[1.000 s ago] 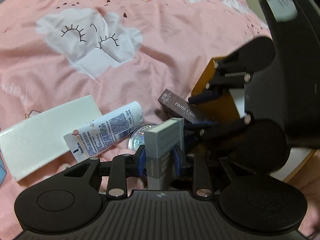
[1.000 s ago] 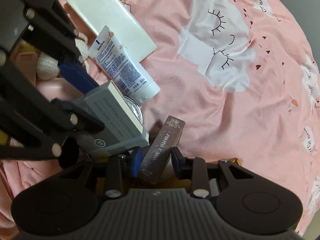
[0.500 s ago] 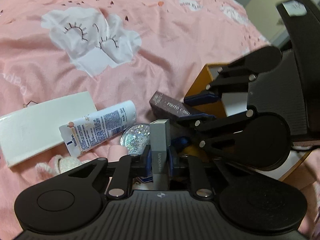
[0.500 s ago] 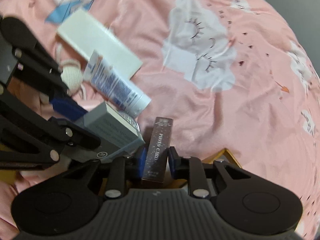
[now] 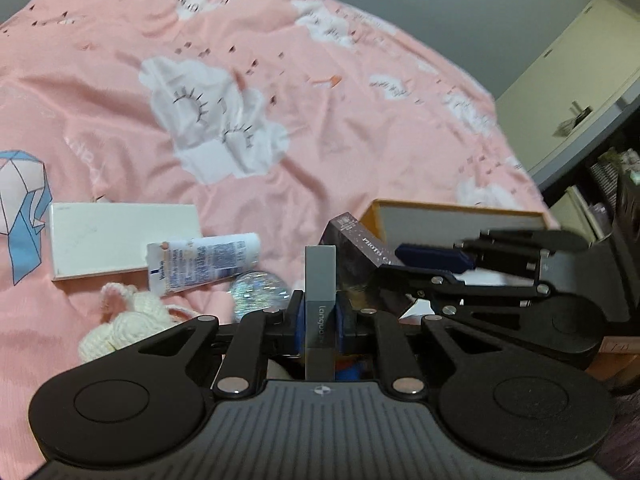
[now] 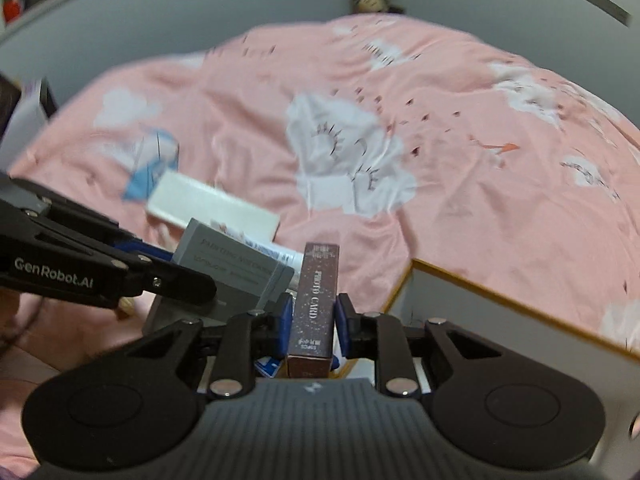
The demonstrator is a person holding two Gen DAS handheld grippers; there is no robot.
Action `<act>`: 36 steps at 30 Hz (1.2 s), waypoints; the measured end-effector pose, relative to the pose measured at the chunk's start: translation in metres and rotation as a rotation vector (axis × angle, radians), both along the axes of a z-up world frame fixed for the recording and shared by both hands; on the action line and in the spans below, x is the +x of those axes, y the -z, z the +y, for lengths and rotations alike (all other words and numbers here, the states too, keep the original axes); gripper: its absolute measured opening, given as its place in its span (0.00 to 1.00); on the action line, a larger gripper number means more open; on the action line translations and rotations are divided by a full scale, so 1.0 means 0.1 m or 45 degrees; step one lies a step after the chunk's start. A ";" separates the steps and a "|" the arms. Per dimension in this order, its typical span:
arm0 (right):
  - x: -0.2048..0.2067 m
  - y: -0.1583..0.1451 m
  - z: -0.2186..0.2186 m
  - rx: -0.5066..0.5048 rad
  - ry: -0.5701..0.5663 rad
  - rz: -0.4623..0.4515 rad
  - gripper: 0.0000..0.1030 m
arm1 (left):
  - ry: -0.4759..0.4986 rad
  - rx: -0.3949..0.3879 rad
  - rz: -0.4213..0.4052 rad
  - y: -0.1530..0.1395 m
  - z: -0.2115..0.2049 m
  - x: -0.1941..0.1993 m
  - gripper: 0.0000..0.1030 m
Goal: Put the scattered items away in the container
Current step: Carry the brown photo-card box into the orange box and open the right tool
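The left tool [image 5: 318,316] is clamped on a grey notebook [image 5: 319,280] and the right tool [image 6: 312,316] on a brown photo card box [image 6: 316,300], both beside the orange-rimmed container [image 6: 520,304]. The lotion tube [image 5: 204,260], white box [image 5: 120,236], crocheted toy [image 5: 124,316] and glittery disc [image 5: 258,290] remain on the bed [image 5: 360,120], which lies open beyond them.

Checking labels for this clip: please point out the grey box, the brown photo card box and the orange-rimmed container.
grey box [image 5: 320,280], left wrist view, on its narrow upright face.
brown photo card box [image 6: 315,300], right wrist view, on its lettered top face.
orange-rimmed container [image 6: 520,312], right wrist view, on its white side wall.
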State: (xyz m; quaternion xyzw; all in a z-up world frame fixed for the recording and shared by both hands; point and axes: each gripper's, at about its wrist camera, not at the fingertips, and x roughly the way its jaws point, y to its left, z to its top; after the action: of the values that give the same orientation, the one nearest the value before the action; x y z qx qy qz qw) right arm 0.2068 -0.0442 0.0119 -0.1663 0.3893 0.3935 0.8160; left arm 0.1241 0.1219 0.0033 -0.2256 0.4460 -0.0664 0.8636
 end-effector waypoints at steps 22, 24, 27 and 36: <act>-0.23 0.00 -1.39 0.172 0.483 0.073 0.05 | 0.247 -0.022 -0.009 -0.08 -1.01 0.14 0.16; -0.17 0.14 -1.38 0.143 0.498 0.133 0.06 | 0.249 0.001 -0.005 -0.07 -1.01 0.13 0.16; -0.11 0.34 -1.37 0.106 0.533 0.217 0.09 | 0.255 0.019 0.008 -0.04 -1.02 0.12 0.16; 0.01 0.75 -1.24 -0.130 0.544 0.316 0.10 | 0.247 0.028 0.036 0.06 -1.04 0.16 0.16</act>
State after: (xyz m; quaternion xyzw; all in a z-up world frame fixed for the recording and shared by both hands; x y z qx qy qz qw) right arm 0.2081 -0.1680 -0.0635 -0.0717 0.5321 0.2094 0.8172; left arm 0.1399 0.0184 -0.0032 -0.1728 0.4785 -0.1416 0.8492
